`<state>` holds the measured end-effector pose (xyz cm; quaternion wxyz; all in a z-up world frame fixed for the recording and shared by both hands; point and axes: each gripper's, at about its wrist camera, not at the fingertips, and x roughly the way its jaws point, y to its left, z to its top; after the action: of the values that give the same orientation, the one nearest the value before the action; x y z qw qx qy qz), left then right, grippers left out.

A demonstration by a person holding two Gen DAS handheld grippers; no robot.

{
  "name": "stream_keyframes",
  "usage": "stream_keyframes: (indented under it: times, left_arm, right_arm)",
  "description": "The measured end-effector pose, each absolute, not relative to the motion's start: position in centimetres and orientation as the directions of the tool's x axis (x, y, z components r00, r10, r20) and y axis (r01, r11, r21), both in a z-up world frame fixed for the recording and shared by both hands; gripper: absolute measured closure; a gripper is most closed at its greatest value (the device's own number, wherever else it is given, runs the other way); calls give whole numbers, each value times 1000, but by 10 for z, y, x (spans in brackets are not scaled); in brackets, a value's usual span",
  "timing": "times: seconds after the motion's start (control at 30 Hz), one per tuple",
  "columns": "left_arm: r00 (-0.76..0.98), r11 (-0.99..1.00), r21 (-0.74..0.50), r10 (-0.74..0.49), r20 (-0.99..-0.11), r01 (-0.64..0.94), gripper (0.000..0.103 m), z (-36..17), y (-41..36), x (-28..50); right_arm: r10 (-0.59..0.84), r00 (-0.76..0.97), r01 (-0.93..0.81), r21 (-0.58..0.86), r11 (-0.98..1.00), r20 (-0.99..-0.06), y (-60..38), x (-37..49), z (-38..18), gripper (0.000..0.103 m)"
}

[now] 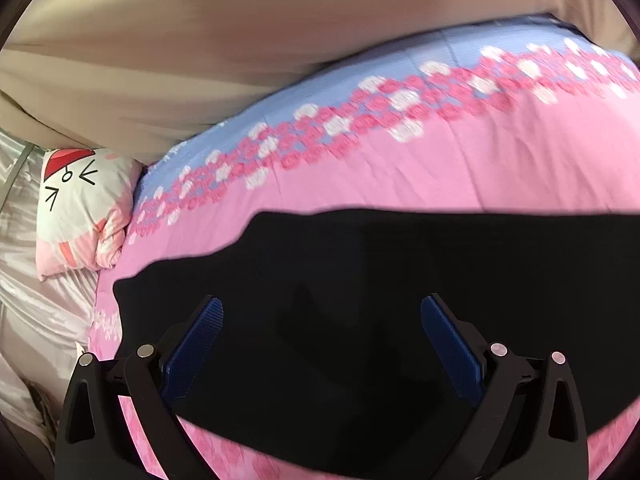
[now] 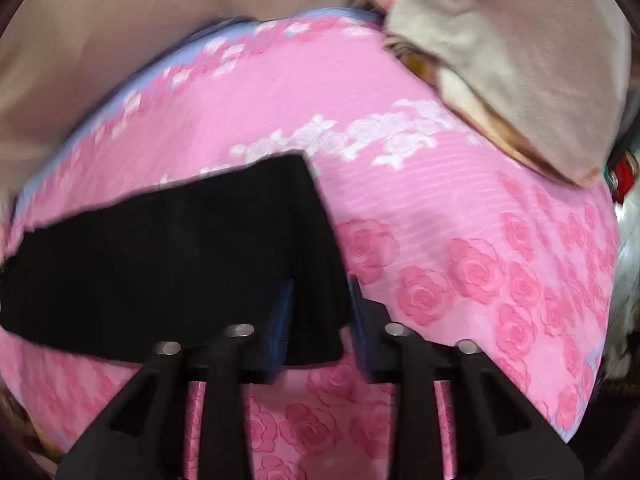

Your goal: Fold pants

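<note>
Black pants (image 1: pixel 400 264) lie as a wide dark band across a pink flowered bedspread (image 1: pixel 360 176). In the left wrist view my left gripper (image 1: pixel 320 308) hovers over the pants, blue pads (image 1: pixel 200 344) spread wide with nothing between them. In the right wrist view the pants (image 2: pixel 160 256) run in from the left and end in a straight edge near the middle. My right gripper (image 2: pixel 320 300) is shut on the near corner of that end, and black cloth fills the narrow gap between its blue pads (image 2: pixel 282 312). The frame is blurred.
The bedspread (image 2: pixel 460 208) has a blue band (image 1: pixel 320 80) at its far side. A white and pink cartoon pillow (image 1: pixel 80 208) lies at the left beside pale silky sheets (image 1: pixel 36 288). Beige fabric (image 1: pixel 200 48) rises behind the bed, and a beige cushion (image 2: pixel 520 60) sits at the far right corner.
</note>
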<state>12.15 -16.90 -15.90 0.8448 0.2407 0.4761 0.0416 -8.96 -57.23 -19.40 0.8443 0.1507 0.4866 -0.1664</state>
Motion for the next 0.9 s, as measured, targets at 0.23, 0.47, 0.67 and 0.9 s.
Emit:
stream_keyframes:
  times: [0.23,0.47,0.67,0.9]
  left_arm:
    - [543,878,438,275,-793,195,5,-157,-185,99]
    - [552,891,422,271,-789,165,5,-150,-180,97]
    - [519,904,399,270,-811,153,5,-147,-171,92]
    - [463,928,343,244,-852,143,5,-146,-153,82]
  right_arm:
    - [-181,492,403,39,914,-852,-576,-75,-174,82]
    - [-121,572,523,247,816,-811,-604,-121,-158,31]
    - [22,645,530,468,707,-764,-616,-128,-181,29]
    - [45,672,486,486,726,-739,-595,-104,-176,44]
